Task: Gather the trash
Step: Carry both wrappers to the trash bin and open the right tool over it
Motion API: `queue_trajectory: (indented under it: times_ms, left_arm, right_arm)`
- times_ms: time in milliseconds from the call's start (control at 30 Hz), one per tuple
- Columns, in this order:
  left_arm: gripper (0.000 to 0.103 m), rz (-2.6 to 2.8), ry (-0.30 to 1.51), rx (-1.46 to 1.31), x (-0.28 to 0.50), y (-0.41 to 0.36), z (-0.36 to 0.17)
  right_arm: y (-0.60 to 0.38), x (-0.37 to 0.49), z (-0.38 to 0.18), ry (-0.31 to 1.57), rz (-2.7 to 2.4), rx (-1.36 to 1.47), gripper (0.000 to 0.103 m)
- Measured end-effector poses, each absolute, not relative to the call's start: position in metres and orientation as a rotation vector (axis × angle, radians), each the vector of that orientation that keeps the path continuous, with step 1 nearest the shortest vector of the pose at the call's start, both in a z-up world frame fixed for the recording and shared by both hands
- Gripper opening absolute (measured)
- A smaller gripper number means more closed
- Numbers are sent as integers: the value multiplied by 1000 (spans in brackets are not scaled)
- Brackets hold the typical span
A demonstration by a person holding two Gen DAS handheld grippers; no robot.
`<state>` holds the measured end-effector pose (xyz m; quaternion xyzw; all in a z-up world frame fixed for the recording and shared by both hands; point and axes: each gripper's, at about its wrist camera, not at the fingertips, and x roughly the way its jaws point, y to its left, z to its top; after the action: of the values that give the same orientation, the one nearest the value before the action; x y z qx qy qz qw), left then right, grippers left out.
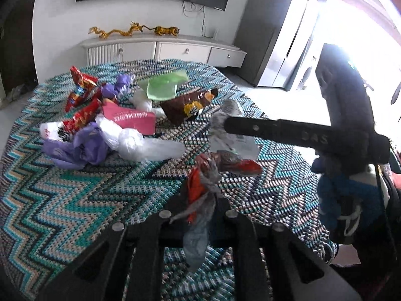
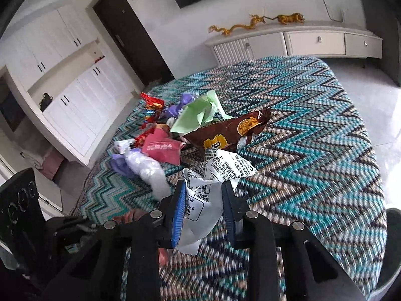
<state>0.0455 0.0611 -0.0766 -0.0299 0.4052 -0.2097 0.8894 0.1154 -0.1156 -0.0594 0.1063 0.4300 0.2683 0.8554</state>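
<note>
My left gripper (image 1: 200,215) is shut on a crumpled red and silver wrapper (image 1: 208,175) and holds it above the zigzag cloth. My right gripper (image 2: 204,213) has its blue fingers (image 2: 179,210) around a white printed wrapper (image 2: 213,183), with a gap on the right side. That wrapper and the right gripper also show in the left wrist view (image 1: 233,138). A trash pile lies further on: a brown snack bag (image 2: 225,130), green paper (image 2: 198,113), a pink packet (image 2: 163,148), clear plastic (image 2: 150,170), purple bags (image 1: 75,148) and red wrappers (image 1: 80,87).
The table carries a teal zigzag knitted cloth (image 2: 313,138). A white sideboard (image 2: 300,42) with gold dragon figures stands by the far wall. White cabinets (image 2: 62,75) and a dark door are on the left. The other gripper's body (image 1: 345,125) stands at the right of the left wrist view.
</note>
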Motion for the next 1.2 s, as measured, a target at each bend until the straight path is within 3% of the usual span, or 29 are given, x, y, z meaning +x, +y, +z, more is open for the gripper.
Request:
queue_trajectory:
  times_ms: [267, 567, 833, 1200]
  left_arm:
    - [11, -430, 780, 3, 37, 38, -43]
    - [11, -559, 736, 114, 44, -53, -13]
    - [11, -692, 776, 204, 79, -162, -20]
    - [12, -853, 919, 206, 134, -286, -68]
  right_arm:
    - [-170, 69, -27, 783, 519, 300, 28]
    - [-286, 28, -13, 666, 289, 413, 28]
    - [-388, 11, -42, 648, 46, 527, 30]
    - [-461, 32, -125, 781, -115, 631, 35]
